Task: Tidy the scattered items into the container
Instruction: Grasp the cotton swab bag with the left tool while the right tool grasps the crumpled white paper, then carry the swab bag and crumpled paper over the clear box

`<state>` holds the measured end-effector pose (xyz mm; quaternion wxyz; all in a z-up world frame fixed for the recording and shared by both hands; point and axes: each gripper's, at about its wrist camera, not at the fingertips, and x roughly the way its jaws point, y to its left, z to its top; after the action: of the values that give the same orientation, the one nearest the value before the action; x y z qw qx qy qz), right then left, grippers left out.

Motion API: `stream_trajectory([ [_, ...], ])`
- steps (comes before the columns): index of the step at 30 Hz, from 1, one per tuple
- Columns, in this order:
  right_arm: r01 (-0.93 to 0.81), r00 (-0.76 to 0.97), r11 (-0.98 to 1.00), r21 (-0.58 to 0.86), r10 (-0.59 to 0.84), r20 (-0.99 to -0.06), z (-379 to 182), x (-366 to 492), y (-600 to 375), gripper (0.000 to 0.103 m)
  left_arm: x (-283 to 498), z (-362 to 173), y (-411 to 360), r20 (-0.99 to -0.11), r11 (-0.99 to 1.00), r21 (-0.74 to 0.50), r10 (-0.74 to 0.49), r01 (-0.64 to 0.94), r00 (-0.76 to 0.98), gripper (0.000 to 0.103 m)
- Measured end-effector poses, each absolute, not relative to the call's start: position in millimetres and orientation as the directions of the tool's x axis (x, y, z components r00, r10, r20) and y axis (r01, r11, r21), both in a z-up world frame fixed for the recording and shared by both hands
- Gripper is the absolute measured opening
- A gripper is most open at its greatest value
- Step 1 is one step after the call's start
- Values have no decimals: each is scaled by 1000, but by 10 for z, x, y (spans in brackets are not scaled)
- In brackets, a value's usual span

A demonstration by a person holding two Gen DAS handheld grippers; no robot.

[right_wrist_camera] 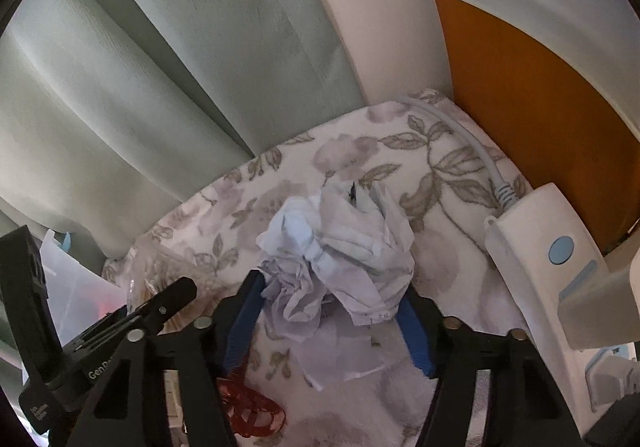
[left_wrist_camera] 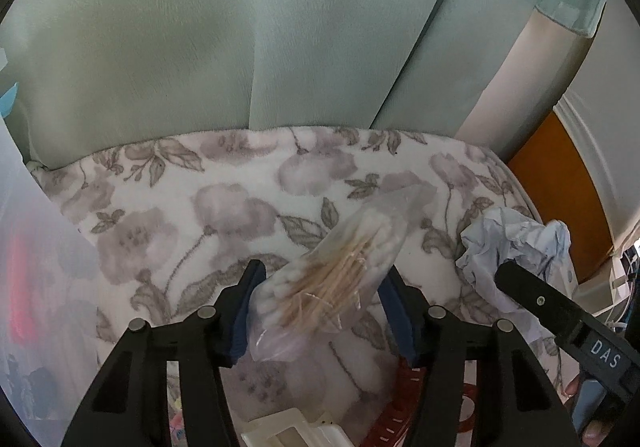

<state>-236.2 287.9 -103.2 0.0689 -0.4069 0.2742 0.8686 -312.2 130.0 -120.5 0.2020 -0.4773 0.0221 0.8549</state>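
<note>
A: L claw status?

B: I'm seeing the left gripper [left_wrist_camera: 320, 289] straddling the bag of cotton swabs [left_wrist_camera: 340, 267], blue pads either side. Left pad looks to be touching the plastic, right pad seems just beside it. Can't tell if it's really clamping.

A: R side?

B: The right gripper [right_wrist_camera: 330, 297] is sitting around the crumpled paper wad [right_wrist_camera: 340, 247]. Paper is bulging past both pads, so contact looks likely, but I can't tell if it's a firm grip.

A: Where's the stuff lying?

B: Both are lying on the floral blanket [left_wrist_camera: 180, 199], swab bag mid-surface, wad to its right. The two grippers are working close together; I'm seeing each one's finger in the other's cam.

A: Edges, room?

B: Far edge is running into the green curtain [left_wrist_camera: 200, 47]. Right of the wad, a white power strip [right_wrist_camera: 548, 247] w/ cable is hugging the blanket's right edge, orange panel [right_wrist_camera: 520, 95] behind it. Far-left blanket is looking free. Translucent container [left_wrist_camera: 36, 267] is standing at the left edge. Near side: red coiled thing [right_wrist_camera: 252, 407] by the right claw.
</note>
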Motion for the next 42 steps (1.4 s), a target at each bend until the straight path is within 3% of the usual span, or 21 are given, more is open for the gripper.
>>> stream_trajectory([
  [2, -336, -662, -841, 424, -109, -741, -1008, -2359, 2870, 53, -3103, -1198, 1302, -825, -917, -157, 326, -367, -463, 56],
  [8, -330, -669, -838, 435, -118, -734, -951, -2250, 2820, 47, -3006, -1150, 1258, -822, -918, -162, 328, -362, -466, 53],
  [24, -313, -738, -821, 478, -107, -667, -334, -1460, 2761, 46, -2368, -580, 923, -783, -923, -212, 357, -322, -509, 53],
  [42, -168, -842, -858, 486, -132, -524, 672, -587, 2209, 46, -1328, 465, 320, -641, -915, -251, 402, -317, -654, 53],
])
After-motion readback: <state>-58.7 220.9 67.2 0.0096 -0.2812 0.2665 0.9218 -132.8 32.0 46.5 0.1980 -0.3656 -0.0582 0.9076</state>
